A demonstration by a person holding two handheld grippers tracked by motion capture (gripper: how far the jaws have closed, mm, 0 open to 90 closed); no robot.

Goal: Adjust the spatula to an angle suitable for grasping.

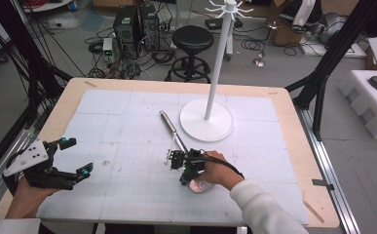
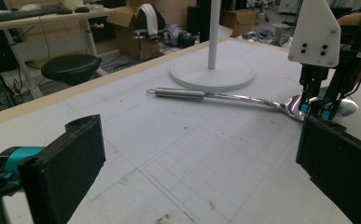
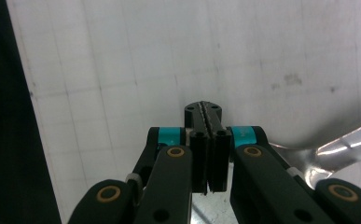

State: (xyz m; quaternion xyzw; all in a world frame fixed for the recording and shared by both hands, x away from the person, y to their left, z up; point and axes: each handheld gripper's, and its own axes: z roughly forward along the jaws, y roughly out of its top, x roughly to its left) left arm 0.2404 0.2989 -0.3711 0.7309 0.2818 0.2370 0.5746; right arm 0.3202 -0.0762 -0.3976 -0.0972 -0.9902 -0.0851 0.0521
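Note:
A long metal spoon [image 1: 169, 125] lies on the white mat, its handle towards the white stand and its bowl [image 2: 343, 106] by the person's right hand. My right gripper [image 1: 182, 168] points down over the spoon's neck next to the bowl, jaws shut; in the right gripper view its tips [image 3: 203, 108] press together with nothing seen between them, and the shiny spoon [image 3: 341, 149] passes under its right side. I cannot tell whether it touches the spoon. My left gripper [image 1: 78, 157] is held at the mat's left edge, wide open and empty, facing the spoon [image 2: 178, 93].
A white stand with a round base [image 1: 206, 122] and a tall pole rises behind the spoon's handle. The gridded white mat [image 1: 122, 117] covers most of the wooden table [image 1: 293, 146]. A black stool [image 1: 192, 39] and cables are on the floor beyond.

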